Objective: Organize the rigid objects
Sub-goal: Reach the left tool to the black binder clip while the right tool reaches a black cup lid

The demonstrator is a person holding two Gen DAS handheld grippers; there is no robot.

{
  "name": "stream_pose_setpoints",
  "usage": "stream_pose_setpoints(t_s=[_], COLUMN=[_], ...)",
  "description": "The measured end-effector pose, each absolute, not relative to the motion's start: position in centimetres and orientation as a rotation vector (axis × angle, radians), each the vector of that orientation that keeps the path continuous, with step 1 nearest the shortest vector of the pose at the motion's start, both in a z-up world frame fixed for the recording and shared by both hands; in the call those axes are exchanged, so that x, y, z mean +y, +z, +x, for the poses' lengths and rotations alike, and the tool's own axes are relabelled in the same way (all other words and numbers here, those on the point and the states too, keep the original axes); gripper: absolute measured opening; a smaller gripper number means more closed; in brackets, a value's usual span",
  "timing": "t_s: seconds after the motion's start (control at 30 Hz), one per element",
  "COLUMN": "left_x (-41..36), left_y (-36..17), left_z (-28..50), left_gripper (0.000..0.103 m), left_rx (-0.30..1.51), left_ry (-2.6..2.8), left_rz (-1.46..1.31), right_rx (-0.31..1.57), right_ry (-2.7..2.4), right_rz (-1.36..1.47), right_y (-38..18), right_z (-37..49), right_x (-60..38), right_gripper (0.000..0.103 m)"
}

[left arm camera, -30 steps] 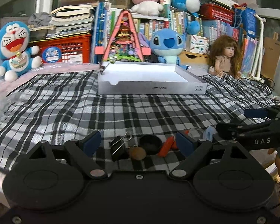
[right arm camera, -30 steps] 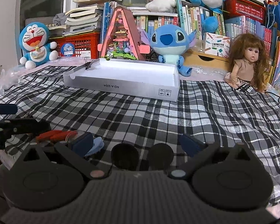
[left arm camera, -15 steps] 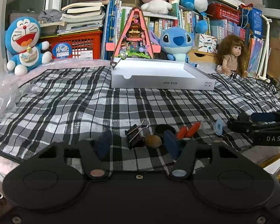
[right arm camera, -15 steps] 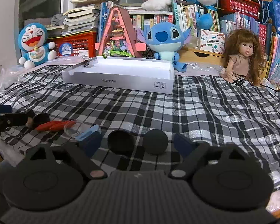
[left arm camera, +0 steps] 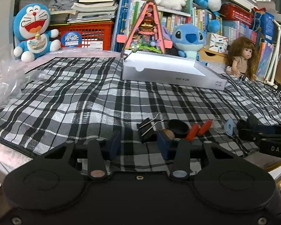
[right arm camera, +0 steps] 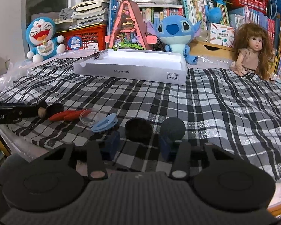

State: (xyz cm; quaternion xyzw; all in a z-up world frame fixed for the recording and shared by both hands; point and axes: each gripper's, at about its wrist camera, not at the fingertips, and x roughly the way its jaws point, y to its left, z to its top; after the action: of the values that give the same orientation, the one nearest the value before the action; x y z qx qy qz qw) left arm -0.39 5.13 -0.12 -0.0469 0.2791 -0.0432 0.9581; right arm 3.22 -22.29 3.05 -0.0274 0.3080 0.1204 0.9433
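Jaws of left gripper (left arm camera: 138, 143) closing around black metal binder clip (left arm camera: 147, 131); right gripper (right arm camera: 139, 147) closing around black round cap (right arm camera: 138, 132), twelve o'clock, neither visibly clamped

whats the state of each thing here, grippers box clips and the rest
left gripper, open, jaws just been closing, binder clip ahead between the fingers, not pinched
right gripper, open, jaws just been closing around black cap, not pressing
binder clip, loose on the cloth
black cap, lying flat
white box, no lid on
blue hair clip, lying untouched
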Motion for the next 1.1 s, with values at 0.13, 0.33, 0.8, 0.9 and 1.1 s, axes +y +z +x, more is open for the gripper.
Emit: stream_pose_setpoints(t_s=[0.13, 0.33, 0.8, 0.9, 1.1], left_x=[5.2, 4.7, 6.3, 6.7, 7.2], left_y=[-0.3, -0.4, -0.2, -0.3, -0.1], left_z=[-0.1, 0.7, 2.8, 3.1, 3.0], left_gripper=[0.041, 0.042, 0.046, 0.048, 0.055], left_rx=[0.569, 0.569, 0.572, 0.579, 0.563], left_ry=[-0.079, -0.07, 0.056, 0.117, 0.106], left_rz=[-0.089, -0.053, -0.053, -0.057, -0.108], right_rx=[0.63, 0.633, 0.63, 0.627, 0.619], right_ry=[0.224, 0.218, 0.215, 0.203, 0.178], right_rz=[-0.068, -0.057, -0.034, -0.034, -0.015], right_y=[2.9, 2.9, 2.7, 2.7, 2.7], right_z=[3.6, 4.1, 4.5, 4.5, 4.5], right_x=[-22.3, -22.4, -22.6, -22.6, -22.8], right_gripper=[0.046, 0.045, 0.056, 0.058, 0.058])
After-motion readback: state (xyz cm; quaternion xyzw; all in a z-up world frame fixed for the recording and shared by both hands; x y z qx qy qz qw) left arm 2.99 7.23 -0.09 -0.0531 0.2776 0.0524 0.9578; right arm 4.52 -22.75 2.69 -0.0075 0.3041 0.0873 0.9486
